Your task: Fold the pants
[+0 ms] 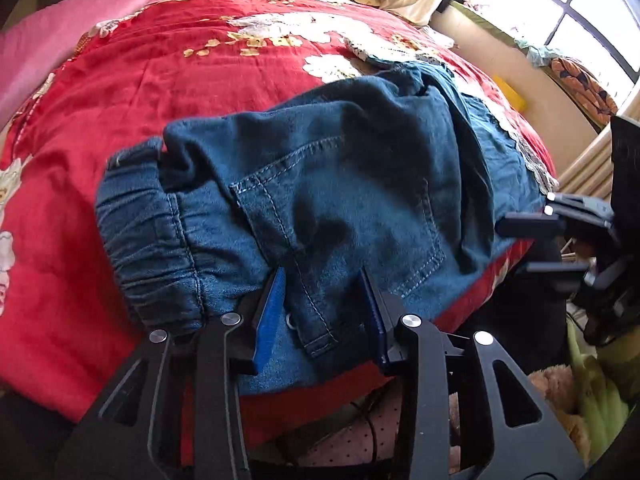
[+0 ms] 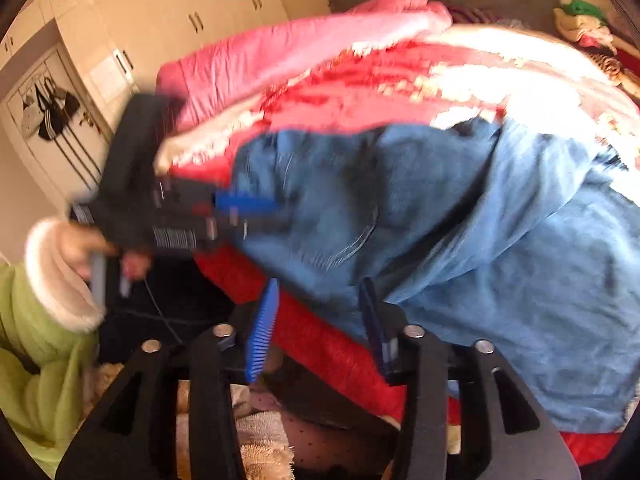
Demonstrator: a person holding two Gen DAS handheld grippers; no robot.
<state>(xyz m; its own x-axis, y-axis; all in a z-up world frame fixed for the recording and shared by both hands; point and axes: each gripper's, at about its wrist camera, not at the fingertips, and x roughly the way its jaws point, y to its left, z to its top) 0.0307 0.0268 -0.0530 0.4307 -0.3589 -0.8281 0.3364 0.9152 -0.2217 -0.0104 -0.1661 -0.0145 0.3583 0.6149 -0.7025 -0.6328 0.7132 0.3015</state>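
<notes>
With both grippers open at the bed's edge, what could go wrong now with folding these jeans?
1. The jeans lie bunched near the edge of the red quilt; a pull toward the person may slide them off.
2. The left gripper is open around the pocket area, so closing there may pinch only the top layer and spoil the fold.
3. The right gripper is open over the quilt edge; it might catch the quilt too.

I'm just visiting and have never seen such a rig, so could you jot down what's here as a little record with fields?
Garment: blue denim pants, elastic waistband, lying bunched, partly folded
Surface: red floral bedspread
Left gripper: blue-padded jaws open, either side of the pants' near edge
Right gripper: jaws open at the bed's edge, one finger against the denim; view blurred
Also there: pink quilt at the far side
</notes>
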